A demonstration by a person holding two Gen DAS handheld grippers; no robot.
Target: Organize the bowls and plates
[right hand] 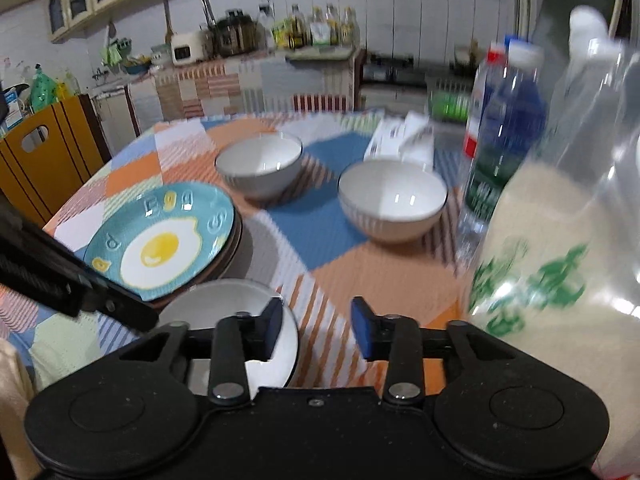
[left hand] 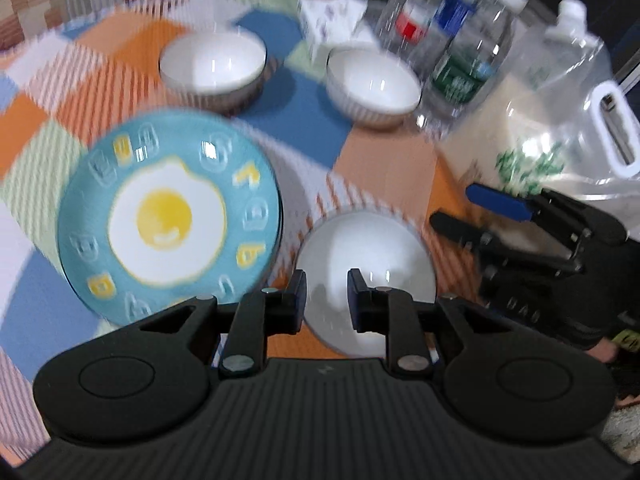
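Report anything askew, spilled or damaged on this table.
Nothing spilled or broken shows. The egg plate sits off-centre on a darker plate beneath it, overhanging one side. The three bowls, near, far left and far right, stand upright and empty.

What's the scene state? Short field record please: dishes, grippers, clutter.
plate: teal egg plate tops a stack on the tablecloth
near bowl: white bowl beside the plate, below the left gripper
far bowls: left bowl and right bowl, apart, not stacked
left gripper: jaws slightly apart, nothing between them
right gripper: open, empty
clutter: bottles and a jug on the right
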